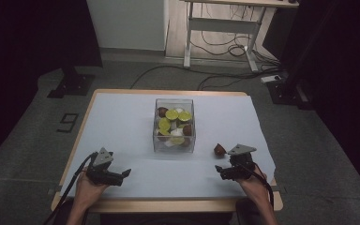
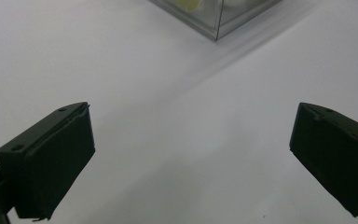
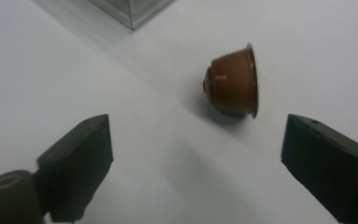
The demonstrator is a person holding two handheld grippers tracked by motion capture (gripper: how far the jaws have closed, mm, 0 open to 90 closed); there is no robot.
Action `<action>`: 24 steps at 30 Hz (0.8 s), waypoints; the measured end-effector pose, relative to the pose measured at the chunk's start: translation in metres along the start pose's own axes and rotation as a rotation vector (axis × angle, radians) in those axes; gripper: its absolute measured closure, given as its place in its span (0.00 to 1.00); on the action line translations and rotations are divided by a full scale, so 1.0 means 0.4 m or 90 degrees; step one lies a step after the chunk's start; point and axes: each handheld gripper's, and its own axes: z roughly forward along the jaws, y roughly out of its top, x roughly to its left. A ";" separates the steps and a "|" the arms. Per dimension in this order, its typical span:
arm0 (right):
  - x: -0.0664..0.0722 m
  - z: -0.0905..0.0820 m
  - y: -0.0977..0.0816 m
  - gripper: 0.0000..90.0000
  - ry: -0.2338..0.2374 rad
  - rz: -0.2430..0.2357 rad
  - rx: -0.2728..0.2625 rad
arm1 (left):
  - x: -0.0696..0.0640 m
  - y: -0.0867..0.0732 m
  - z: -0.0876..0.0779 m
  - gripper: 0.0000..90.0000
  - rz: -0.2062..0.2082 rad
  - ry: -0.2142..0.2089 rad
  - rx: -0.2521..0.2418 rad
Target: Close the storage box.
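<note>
A clear plastic box (image 1: 174, 140) stands mid-table and holds several coffee capsules, some with lime-green lids, some brown, some white. One brown capsule (image 1: 219, 149) lies on its side on the white sheet to the right of the box; in the right gripper view the capsule (image 3: 233, 83) rests just beyond the jaws. My right gripper (image 1: 221, 170) is open, with nothing between its jaws. My left gripper (image 1: 124, 175) sits near the front left, open over bare sheet, and a corner of the box (image 2: 214, 18) lies ahead of it.
The white sheet (image 1: 122, 117) covers a wooden table whose front edge (image 1: 168, 205) runs just behind both hands. Beyond the table are a dark stand foot (image 1: 72, 84), floor cables (image 1: 225, 79) and a desk frame (image 1: 220, 28).
</note>
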 end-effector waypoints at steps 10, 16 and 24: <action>0.003 0.055 -0.042 0.00 -0.009 0.010 0.017 | 0.009 -0.033 0.047 0.00 -0.007 0.000 0.054; 0.001 0.088 -0.064 0.00 0.007 0.021 0.016 | 0.013 -0.034 0.067 0.00 -0.014 -0.007 0.093; -0.010 0.095 -0.084 0.00 0.030 0.061 -0.014 | 0.013 -0.033 0.072 0.00 -0.015 -0.005 0.105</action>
